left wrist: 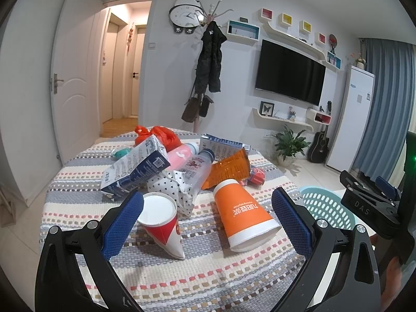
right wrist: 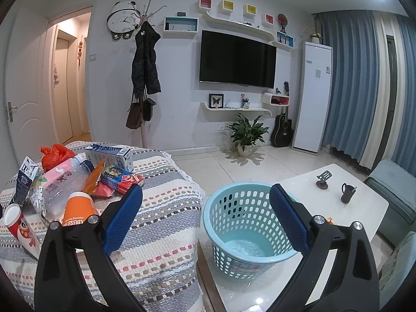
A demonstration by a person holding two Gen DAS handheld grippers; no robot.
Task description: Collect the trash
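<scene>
Trash lies piled on a table with a striped woven cloth (left wrist: 197,275). An orange paper cup (left wrist: 241,215) lies on its side between my left fingers. A red-and-white paper cup (left wrist: 163,223) lies by the left finger. Behind are a blue milk carton (left wrist: 135,169), a clear bottle (left wrist: 197,169), an orange wrapper (left wrist: 228,169) and a red plastic bag (left wrist: 158,134). My left gripper (left wrist: 208,205) is open and empty above the cups. My right gripper (right wrist: 206,204) is open and empty, above the rim of a light blue basket (right wrist: 244,231).
The basket stands on a low white table (right wrist: 335,195) with a dark mug (right wrist: 347,193) and a small stand (right wrist: 323,179). A grey sofa (right wrist: 395,197) is at the right. A potted plant (right wrist: 247,135), guitar and coat rack stand by the far wall.
</scene>
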